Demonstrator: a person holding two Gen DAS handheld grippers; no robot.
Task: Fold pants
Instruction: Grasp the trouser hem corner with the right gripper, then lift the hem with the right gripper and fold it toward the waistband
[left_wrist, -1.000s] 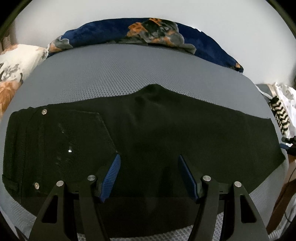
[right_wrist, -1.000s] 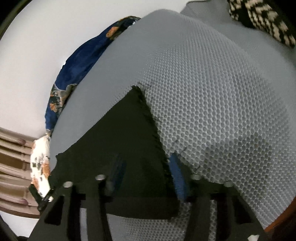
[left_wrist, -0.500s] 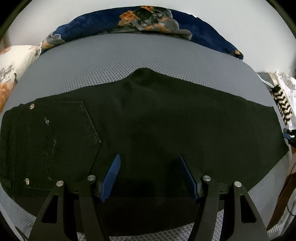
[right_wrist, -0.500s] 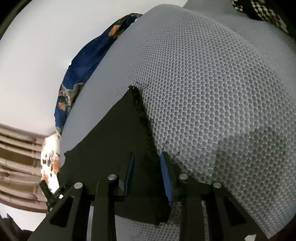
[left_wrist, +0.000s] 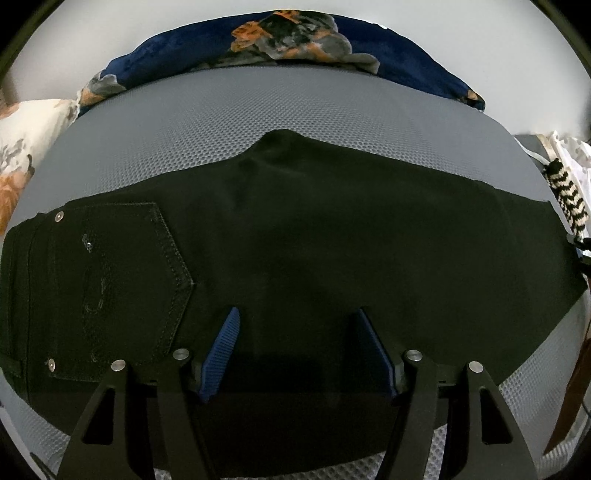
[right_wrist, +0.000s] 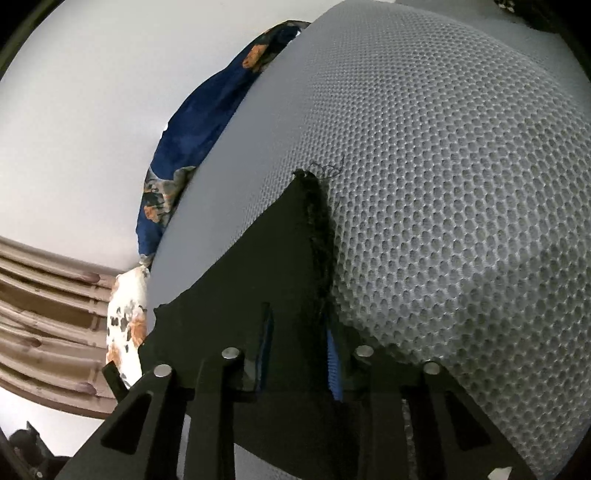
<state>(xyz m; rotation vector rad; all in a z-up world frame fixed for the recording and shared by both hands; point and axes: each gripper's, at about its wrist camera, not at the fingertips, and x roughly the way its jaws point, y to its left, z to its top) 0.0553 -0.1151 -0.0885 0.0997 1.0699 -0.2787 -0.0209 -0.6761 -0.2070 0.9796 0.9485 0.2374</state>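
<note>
Black pants (left_wrist: 332, 240) flat on grey mesh mattress (left_wrist: 295, 99); white wall (left_wrist: 480, 44) behind; left claw (left_wrist: 297, 350) open above them; right claw (right_wrist: 297, 354) just closing, hem between pads.

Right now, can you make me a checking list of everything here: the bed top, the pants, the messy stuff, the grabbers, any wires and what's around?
Surface: grey honeycomb-mesh mattress cover, bare beyond the pants.
Job's things: black denim pants lie flat, back pocket up at the left, frayed leg hem at the right.
Clutter: black-and-cream striped knit cloth at the right edge.
Grippers: left hand-held gripper open over the pants; right hand-held gripper has just been closing, the hem edge between its blue pads; contact not clear.
Cables: nothing seen.
Surroundings: navy floral velvet blanket along the far side, white floral pillow, plain white wall.
</note>
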